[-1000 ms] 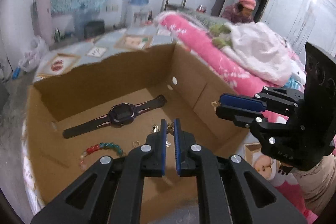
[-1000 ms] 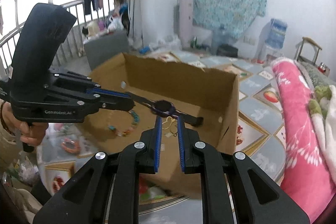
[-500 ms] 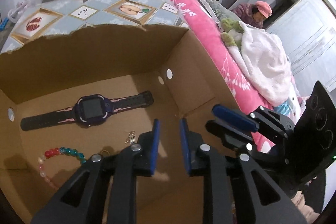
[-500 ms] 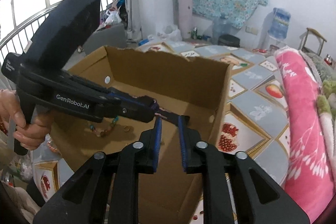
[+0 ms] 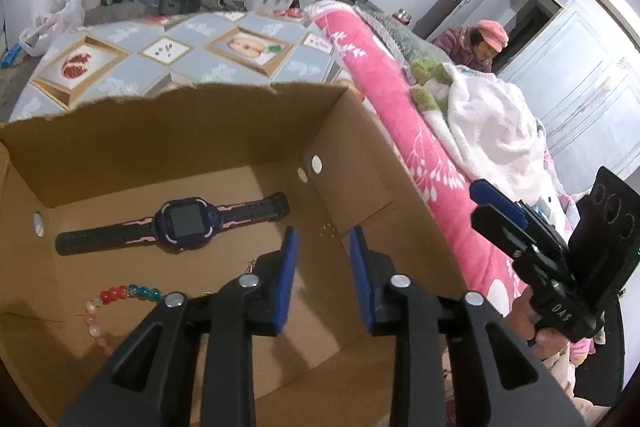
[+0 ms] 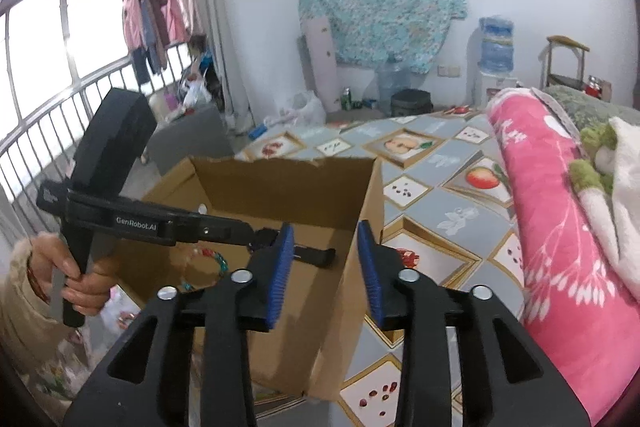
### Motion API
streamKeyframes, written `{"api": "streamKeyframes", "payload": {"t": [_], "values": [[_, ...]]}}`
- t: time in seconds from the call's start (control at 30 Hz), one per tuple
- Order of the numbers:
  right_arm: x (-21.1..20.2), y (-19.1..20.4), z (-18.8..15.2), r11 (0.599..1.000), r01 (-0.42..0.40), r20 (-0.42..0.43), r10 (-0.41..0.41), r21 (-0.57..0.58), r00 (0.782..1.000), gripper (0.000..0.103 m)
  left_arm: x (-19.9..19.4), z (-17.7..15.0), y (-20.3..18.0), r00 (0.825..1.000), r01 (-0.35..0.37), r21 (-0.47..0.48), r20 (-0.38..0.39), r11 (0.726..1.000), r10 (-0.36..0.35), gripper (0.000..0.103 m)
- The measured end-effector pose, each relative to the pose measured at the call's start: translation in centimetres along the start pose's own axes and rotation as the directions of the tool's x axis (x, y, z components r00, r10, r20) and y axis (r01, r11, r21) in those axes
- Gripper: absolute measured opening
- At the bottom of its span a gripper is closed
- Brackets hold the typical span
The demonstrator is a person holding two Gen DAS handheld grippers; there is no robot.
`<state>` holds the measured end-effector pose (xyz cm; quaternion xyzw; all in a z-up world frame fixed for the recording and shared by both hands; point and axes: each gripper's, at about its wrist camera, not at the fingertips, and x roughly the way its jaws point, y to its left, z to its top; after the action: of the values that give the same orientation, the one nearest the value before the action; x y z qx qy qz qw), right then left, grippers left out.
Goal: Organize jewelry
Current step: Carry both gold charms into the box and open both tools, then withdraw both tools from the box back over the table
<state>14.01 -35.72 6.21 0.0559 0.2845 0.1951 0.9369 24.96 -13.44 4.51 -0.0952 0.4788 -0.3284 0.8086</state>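
Observation:
An open cardboard box (image 5: 224, 131) stands on the patterned cloth. Inside lie a dark purple smartwatch (image 5: 180, 223), a coloured bead bracelet (image 5: 116, 301), a small gold piece (image 5: 251, 264) and tiny gold studs (image 5: 328, 230) by the right wall. My left gripper (image 5: 322, 251) hangs over the box floor, its jaws opening with nothing between them. My right gripper (image 6: 326, 247) is level with the box's right wall (image 6: 360, 211), jaws also opening and empty. It shows in the left wrist view as the right gripper (image 5: 476, 202), outside the box. In the right wrist view the left gripper (image 6: 256, 235) reaches into the box.
A pink blanket (image 5: 400, 131) and a white one (image 5: 492, 131) lie along the right of the box. The fruit-patterned cloth (image 6: 440, 187) spreads behind and beside it. A person in a pink hat (image 5: 488, 35) sits far back. A water dispenser (image 6: 496, 67) stands by the wall.
Both grippers' jaws have spread from nearly shut to apart. The right gripper has drawn back from over the box floor to its right wall. The left gripper has shifted and rolled over the box.

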Motion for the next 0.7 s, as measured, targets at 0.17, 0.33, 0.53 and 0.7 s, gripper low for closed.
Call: {"api": "streamKeyframes", "payload": {"t": [0.17, 0.33, 0.53, 0.7], "values": [[-2.9, 0.0, -1.1, 0.996, -0.03, 0.047, 0.026, 0.08, 0.999, 0.053, -3.6, -1.3, -0.6, 0.997, -0.018, 0.03, 0.079, 0.999, 0.015, 0.042], [-5.6, 1.1, -3.5, 0.992, -0.044, 0.064, 0.037, 0.119, 0.997, 0.062, -8.7, -4.5, -1.4, 0.984, -0.032, 0.088, 0.177, 0.996, 0.016, 0.056], [-7.2, 2.3, -7.8, 0.983, -0.018, 0.007, 0.017, 0.184, 1.0, 0.063, -13.8, -9.8, -2.2, 0.969, -0.072, 0.167, 0.245, 0.983, 0.029, 0.074], [-6.7, 3.3, -10.9, 0.968, -0.029, -0.074, 0.049, 0.248, 0.996, 0.063, -15.0, -14.1, -1.1, 0.972, -0.125, 0.143, 0.217, 0.982, 0.092, 0.081]]}}
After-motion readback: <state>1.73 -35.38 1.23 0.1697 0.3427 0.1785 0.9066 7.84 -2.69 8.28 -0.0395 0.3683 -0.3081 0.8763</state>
